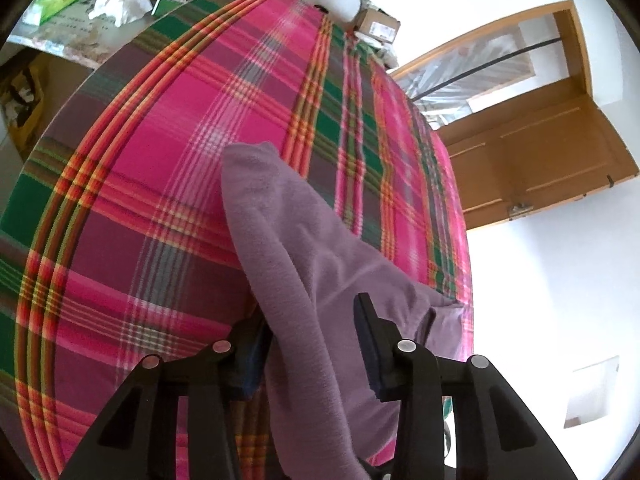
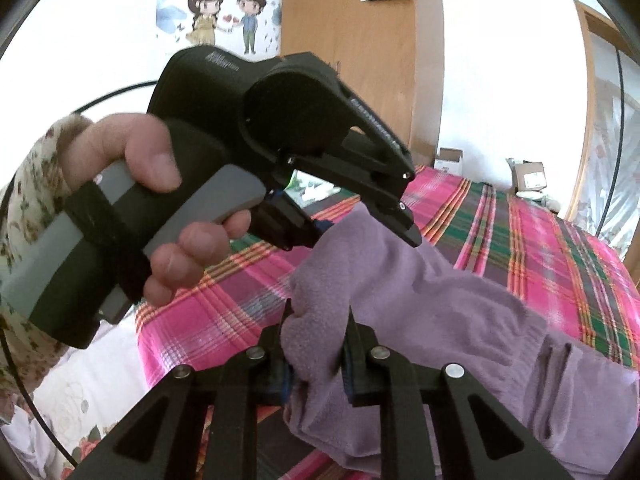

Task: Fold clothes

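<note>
A purple fleece garment [image 1: 296, 248] lies on a pink, green and orange plaid bed cover [image 1: 160, 160]. A raised fold of it runs between the fingers of my left gripper [image 1: 310, 316], which close on the cloth from both sides. In the right wrist view the same garment [image 2: 440, 300] spreads to the right over the bed cover [image 2: 520, 220]. My right gripper [image 2: 320, 312] is shut on a bunched corner of it. Just beyond, a person's hand [image 2: 160, 160] holds the left gripper [image 2: 366, 236], one finger under the cloth's edge and one on top.
A cluttered surface with papers and bags [image 1: 100, 0] stands past the bed's far left corner, and a cardboard box [image 1: 378, 24] at its far end. A wooden door [image 1: 540, 140] is to the right. A wooden wardrobe [image 2: 360, 60] rises behind the bed.
</note>
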The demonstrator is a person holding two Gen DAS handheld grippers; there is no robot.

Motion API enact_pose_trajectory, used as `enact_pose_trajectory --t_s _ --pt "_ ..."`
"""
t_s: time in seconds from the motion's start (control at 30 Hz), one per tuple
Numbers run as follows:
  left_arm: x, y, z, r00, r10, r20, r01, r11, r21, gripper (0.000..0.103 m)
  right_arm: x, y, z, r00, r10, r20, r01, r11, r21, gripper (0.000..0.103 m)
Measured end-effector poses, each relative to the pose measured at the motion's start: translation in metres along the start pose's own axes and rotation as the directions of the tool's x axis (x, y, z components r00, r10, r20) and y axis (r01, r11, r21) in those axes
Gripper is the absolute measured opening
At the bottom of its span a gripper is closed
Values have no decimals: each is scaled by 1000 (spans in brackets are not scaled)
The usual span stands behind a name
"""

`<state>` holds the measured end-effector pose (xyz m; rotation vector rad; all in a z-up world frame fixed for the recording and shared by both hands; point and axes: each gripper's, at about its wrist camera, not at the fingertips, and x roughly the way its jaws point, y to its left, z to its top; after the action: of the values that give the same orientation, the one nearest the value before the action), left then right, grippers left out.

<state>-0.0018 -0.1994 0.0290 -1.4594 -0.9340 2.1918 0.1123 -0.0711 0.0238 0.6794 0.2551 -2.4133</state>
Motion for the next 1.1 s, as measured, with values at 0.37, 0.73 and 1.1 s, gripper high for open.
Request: enact_pose_trajectory --t_s 0.37,0.73,1.1 --pt "-4 -58 -10 999 -18 26 16 997 72 40 -75 1 9 993 -40 107 35 998 44 18" --pt "-2 -125 -22 998 -45 39 39 987 153 36 -140 -23 8 975 -85 204 68 993 93 18" --pt "19 -186 -34 995 -98 -5 97 965 242 36 -199 -53 -10 960 -160 228 118 976 183 18"
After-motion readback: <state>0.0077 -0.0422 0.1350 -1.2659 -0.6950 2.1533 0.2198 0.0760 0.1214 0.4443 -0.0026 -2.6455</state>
